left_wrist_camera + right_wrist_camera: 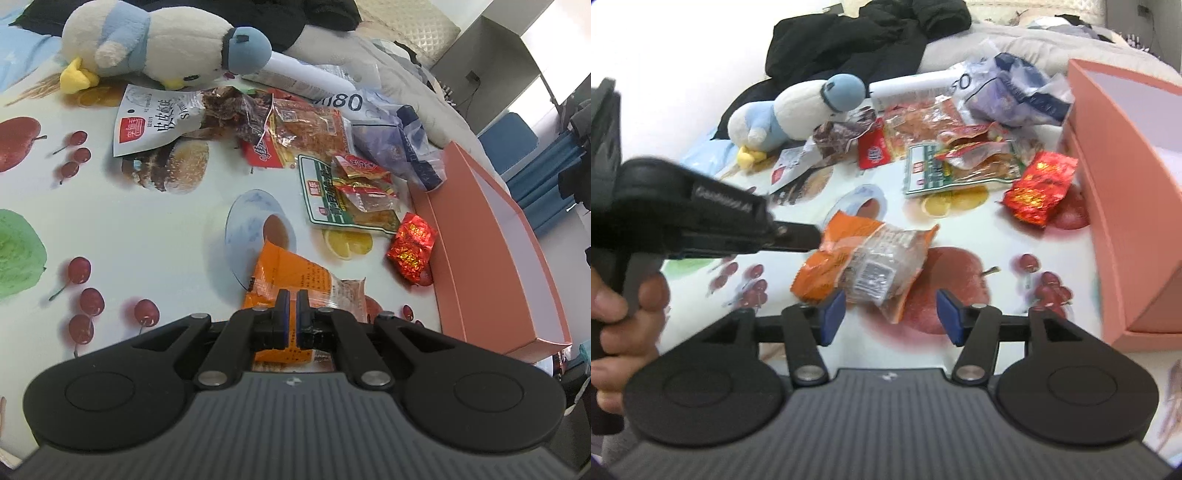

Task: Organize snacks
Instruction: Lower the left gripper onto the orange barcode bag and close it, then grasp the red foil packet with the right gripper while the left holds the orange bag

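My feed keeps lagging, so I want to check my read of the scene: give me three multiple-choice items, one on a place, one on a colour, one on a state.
1. Where is the red foil packet?
A. on the tablecloth beside the box
B. inside the box
C. under the plush penguin

2. What colour is the open box?
A. green
B. salmon pink
C. black

3. How does the left hand-held gripper stand?
A. wide open above the cloth
B. shut with nothing in it
C. shut on the orange snack packet

Answers:
1 A: the packet lies on the fruit-print tablecloth, just outside the box wall.
2 B: its walls show salmon pink in both views.
3 C: the right wrist view shows the orange snack packet pinched at its edge by that gripper's fingers, while the right hand-held gripper is open.
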Available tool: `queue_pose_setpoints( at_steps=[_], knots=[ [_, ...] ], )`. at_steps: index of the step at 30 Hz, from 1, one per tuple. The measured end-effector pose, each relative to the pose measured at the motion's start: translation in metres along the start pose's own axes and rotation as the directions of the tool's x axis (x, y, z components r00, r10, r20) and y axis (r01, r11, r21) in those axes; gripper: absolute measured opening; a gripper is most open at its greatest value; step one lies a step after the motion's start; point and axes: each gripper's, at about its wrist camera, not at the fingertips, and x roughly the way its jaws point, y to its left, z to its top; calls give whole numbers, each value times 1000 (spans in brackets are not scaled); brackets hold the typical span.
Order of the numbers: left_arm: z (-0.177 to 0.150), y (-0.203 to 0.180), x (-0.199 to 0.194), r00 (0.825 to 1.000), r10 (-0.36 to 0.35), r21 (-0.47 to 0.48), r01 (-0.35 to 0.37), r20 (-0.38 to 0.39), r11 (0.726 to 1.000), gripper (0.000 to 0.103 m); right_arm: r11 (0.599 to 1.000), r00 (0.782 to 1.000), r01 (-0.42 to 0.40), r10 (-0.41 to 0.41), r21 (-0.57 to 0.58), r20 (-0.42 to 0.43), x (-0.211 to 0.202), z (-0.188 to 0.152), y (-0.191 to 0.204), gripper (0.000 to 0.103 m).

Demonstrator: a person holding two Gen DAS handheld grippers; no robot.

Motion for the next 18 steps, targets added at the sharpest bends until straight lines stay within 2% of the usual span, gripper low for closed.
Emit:
queue_pose_setpoints(
  at_steps=[8, 9, 11, 15, 18],
  knots=[
    [-7, -11, 6, 1000, -28, 56, 28, 12, 998, 3, 988, 988, 149, -150, 40, 42, -9, 13, -26, 57],
    [-8, -12, 7, 999, -36, 60, 35, 17, 998, 6, 984, 984, 171, -173, 46, 41, -7, 16, -29, 57],
    [-9, -14, 12, 999, -39, 69, 38, 16, 997, 16, 977, 977, 206, -208, 49, 50, -5, 21, -34, 57],
    [-13, -18, 21, 998, -61, 99, 60, 7, 993, 63, 965, 963, 258, -260, 39, 70, 5, 32, -38, 57],
    [-16, -26, 26, 998, -55, 169, 53, 5, 984, 68, 953, 949, 302, -302, 9, 87, 17, 38, -37, 57]
  ],
)
